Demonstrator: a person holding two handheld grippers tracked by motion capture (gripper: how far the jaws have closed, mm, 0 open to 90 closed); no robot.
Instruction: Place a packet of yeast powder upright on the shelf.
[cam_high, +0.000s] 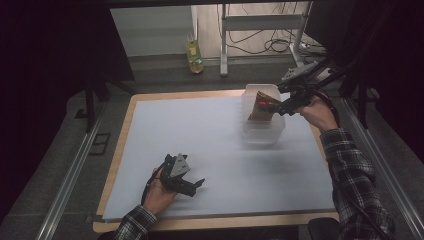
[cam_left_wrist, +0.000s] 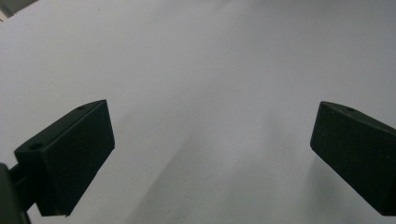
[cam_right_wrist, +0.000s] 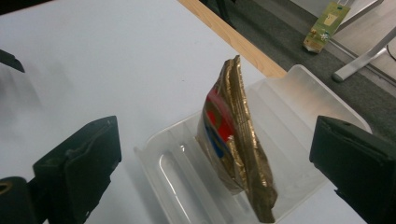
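A gold foil packet (cam_high: 261, 105) with red and blue print stands on edge inside a clear plastic bin (cam_high: 260, 132) at the table's right rear. In the right gripper view the packet (cam_right_wrist: 236, 135) rises between the jaws but touches neither; the bin (cam_right_wrist: 299, 93) lies beneath it. My right gripper (cam_high: 281, 107) is open, just right of the packet. Resting low over the white table top near the front left is my left gripper (cam_high: 197, 185), also open. Its view (cam_left_wrist: 212, 154) has bare white surface between the jaws.
The white table top (cam_high: 200, 135) has a wooden rim (cam_high: 120, 145). Beyond the far edge a green-yellow carton (cam_high: 194, 55) lies on the floor beside metal desk legs (cam_high: 223, 45) and cables. Dark curtains flank both sides.
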